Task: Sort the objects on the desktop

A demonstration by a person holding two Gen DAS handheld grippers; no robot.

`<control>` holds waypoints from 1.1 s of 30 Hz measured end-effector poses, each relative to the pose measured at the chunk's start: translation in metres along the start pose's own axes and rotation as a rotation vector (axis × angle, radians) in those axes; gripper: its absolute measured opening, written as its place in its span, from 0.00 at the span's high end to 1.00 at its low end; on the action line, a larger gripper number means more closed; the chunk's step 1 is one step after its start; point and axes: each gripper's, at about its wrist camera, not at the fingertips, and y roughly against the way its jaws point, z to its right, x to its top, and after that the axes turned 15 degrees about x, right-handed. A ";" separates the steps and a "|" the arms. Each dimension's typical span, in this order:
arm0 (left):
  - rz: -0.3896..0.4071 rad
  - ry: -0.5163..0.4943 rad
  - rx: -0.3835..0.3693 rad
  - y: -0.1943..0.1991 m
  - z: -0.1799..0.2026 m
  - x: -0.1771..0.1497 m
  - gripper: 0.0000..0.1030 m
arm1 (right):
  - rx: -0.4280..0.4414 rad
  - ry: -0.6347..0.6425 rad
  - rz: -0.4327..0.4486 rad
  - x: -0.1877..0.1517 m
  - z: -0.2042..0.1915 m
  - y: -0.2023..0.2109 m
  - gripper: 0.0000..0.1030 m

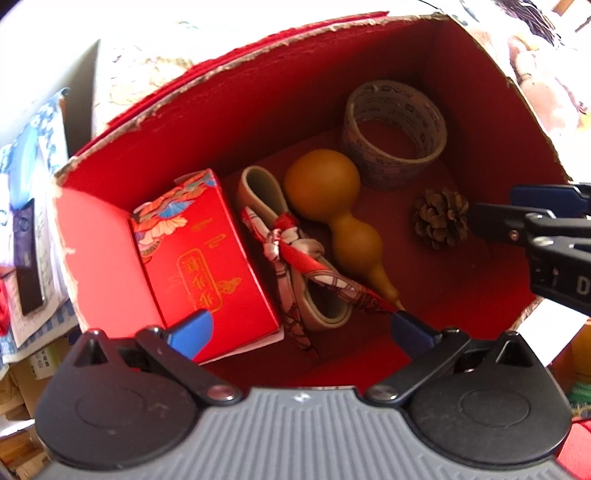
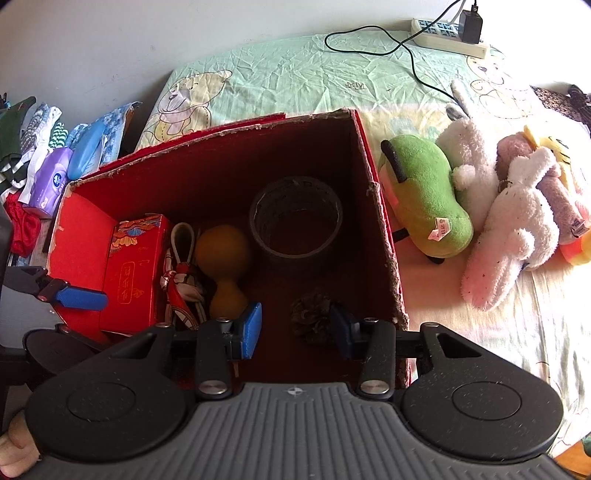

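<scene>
A red cardboard box (image 2: 384, 236) with torn upper edges is set on a bed covered by a pale green sheet (image 2: 295, 70) printed with cartoon bears. Inside the box are seen a red printed carton (image 1: 199, 251) at the left wall, a cream loop tied with a red-and-white ribbon (image 1: 288, 243) beside it, a tan gourd (image 1: 332, 199) touching the loop, a roll of tape (image 1: 395, 133) standing at the back, and a pine cone (image 1: 439, 218) apart on the right of the floor.

The left gripper (image 1: 299, 328) is held over the near rim, its jaws wide apart and empty. The right gripper (image 2: 295, 328) is lowered into the box with its jaws apart on either side of the pine cone (contact cannot be told).

Plush toys (image 2: 480, 206) are piled on the sheet right of the box. A power strip (image 2: 447, 33) with a black cable lies near the grey wall. Folded clothes and tissue packs (image 2: 48, 181) are stacked at the left.
</scene>
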 end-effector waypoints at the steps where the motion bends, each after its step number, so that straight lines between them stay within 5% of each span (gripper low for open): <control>1: 0.002 -0.015 -0.001 0.001 0.000 0.001 0.00 | 0.005 -0.004 -0.004 0.001 0.000 -0.001 0.56; 10: 0.057 -0.173 0.093 0.003 0.002 0.015 0.00 | 0.009 -0.031 -0.017 0.011 -0.002 -0.014 0.56; 22: 0.109 -0.286 0.115 -0.007 -0.005 0.018 0.00 | 0.014 -0.052 -0.040 0.001 -0.017 -0.025 0.56; 33: 0.063 -0.208 0.091 -0.013 -0.009 0.016 0.00 | -0.054 -0.051 -0.032 0.004 -0.003 -0.040 0.62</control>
